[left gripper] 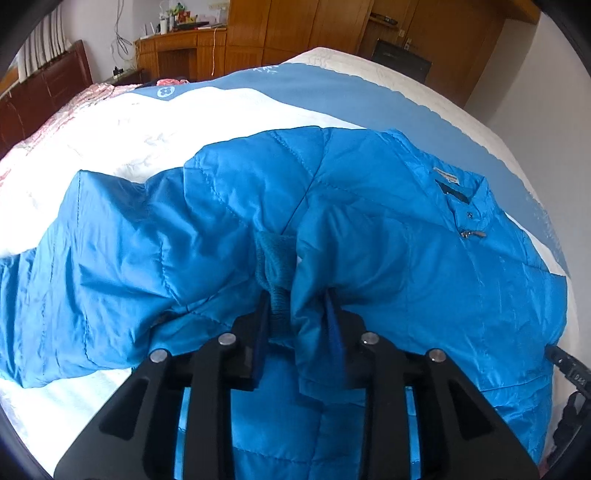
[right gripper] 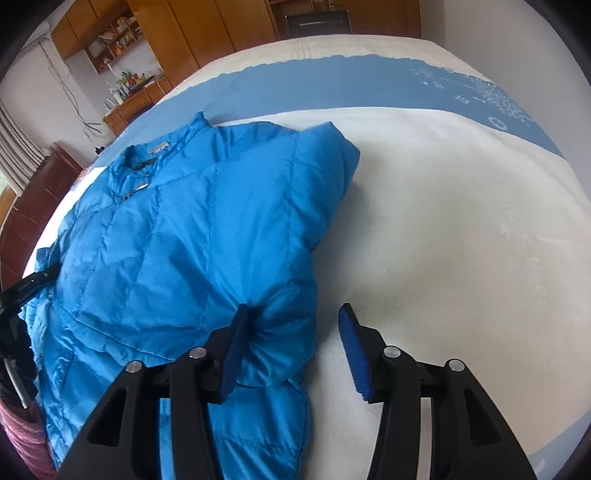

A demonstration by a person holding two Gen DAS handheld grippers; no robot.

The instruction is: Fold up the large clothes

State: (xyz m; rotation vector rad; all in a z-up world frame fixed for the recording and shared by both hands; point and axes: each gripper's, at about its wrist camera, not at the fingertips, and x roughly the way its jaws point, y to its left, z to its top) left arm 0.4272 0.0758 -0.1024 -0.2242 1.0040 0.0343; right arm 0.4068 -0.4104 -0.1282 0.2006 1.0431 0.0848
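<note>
1. My left gripper has its jaws pinching the knit cuff of a sleeve on the blue puffer jacket; a fold of the shiny shell fabric is caught between the pads together with the ribbed cuff.

2. From the left wrist view I see the jacket lying across the bed, front up; its collar with a sewn-in label sits toward the right, and a zipper pull lies just below it; the sleeve runs off to the left over the white part of the cover.

3. My right gripper has its jaws spread wide; the left pad touches the jacket's puffed edge, while the right pad hangs over bare white bedding, apart from the cloth.

4. In the right wrist view the jacket fills the left half; the collar points toward the far left, and the other sleeve is folded in along the body, its rounded end toward the blue band of the cover.

5. The other gripper's black frame shows at the left edge of this view, against the jacket's side.

6. Beyond the bed I see wooden cabinets and a cluttered desk.
</note>
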